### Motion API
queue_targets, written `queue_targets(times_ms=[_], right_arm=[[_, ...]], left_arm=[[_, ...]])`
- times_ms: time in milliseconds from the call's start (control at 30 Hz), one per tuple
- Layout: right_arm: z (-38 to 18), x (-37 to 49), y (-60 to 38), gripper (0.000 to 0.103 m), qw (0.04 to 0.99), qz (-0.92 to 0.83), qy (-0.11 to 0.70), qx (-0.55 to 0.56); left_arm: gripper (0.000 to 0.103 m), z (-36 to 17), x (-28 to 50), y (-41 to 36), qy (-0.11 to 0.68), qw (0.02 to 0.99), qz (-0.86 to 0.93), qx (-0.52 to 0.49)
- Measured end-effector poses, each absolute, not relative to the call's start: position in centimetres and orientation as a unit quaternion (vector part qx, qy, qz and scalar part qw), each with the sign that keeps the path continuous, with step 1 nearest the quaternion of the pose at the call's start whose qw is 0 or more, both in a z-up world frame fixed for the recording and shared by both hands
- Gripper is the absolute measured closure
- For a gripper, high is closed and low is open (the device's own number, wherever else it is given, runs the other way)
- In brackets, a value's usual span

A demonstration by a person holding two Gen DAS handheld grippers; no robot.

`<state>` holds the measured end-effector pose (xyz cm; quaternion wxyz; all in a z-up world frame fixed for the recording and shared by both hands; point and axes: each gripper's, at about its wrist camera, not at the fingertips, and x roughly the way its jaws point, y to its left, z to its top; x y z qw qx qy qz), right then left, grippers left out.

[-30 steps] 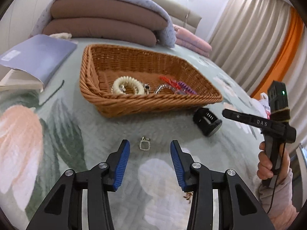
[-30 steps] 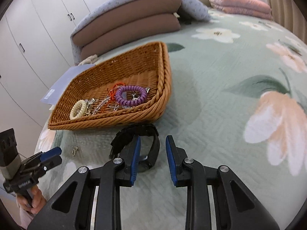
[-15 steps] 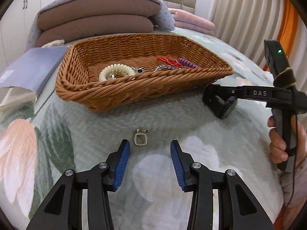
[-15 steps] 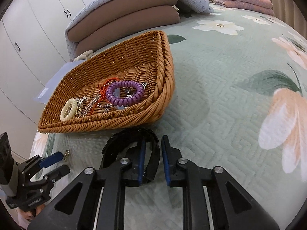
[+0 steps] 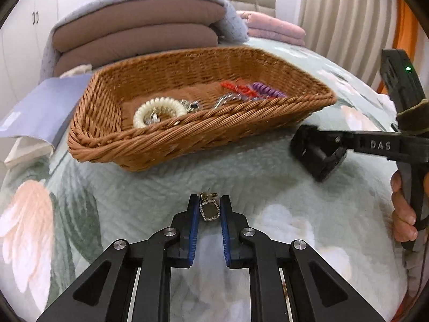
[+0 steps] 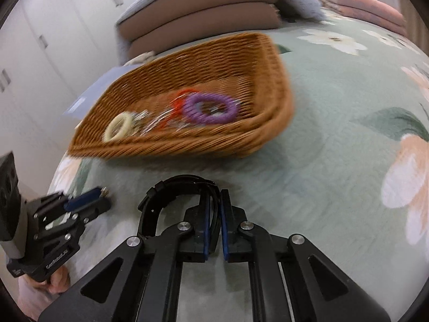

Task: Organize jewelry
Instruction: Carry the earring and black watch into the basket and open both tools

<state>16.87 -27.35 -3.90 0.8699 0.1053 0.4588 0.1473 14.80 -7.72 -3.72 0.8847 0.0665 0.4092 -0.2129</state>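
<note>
Left gripper (image 5: pixel 209 209) low over the quilt (image 5: pixel 254 182), blue pads closed in on a small square rhinestone earring (image 5: pixel 209 210); pads touching or nearly touching its sides, contact not certain. Earring post poking out just past the fingertips.

Right gripper (image 6: pixel 213 209) clamped on the strap of a black watch (image 6: pixel 174 190), band pinched between the blue pads, loop bulging out to the left. Watch resting on the quilt, just short of the wicker basket (image 5: pixel 166 145).

"DAS" in pale letters along the right gripper's arm in the left view. "GenRobot.AI", roughly legible, on the left gripper's body in the right view.

Inside the basket: cream coil band (image 5: pixel 158 111), silver chain pieces (image 5: pixel 225 100), red cord (image 5: pixel 236 87), purple coil band (image 6: pixel 209 108).

Beyond: grey-blue folder (image 5: pixel 40 110), stacked brown cushions (image 5: pixel 139 35), folded pink blankets (image 5: pixel 273 25), curtains (image 5: pixel 346 16).
</note>
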Motion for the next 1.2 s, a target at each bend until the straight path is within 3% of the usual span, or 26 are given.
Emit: queue_targets(times_ms=[600,1200], right_arm=[[-1.1,12.2,-23.0,0.093,0.849,0.263,0.445,0.112],[6.6,14.0,-30.3,0.093,0.900,0.182,0.354,0.178]], left_arm=[[0.088,1.9,9.0,-5.0,0.319,0.929,-0.186,0.034],[0.088,9.6,9.4,-7.0,0.232,0.958,-0.159,0.048]])
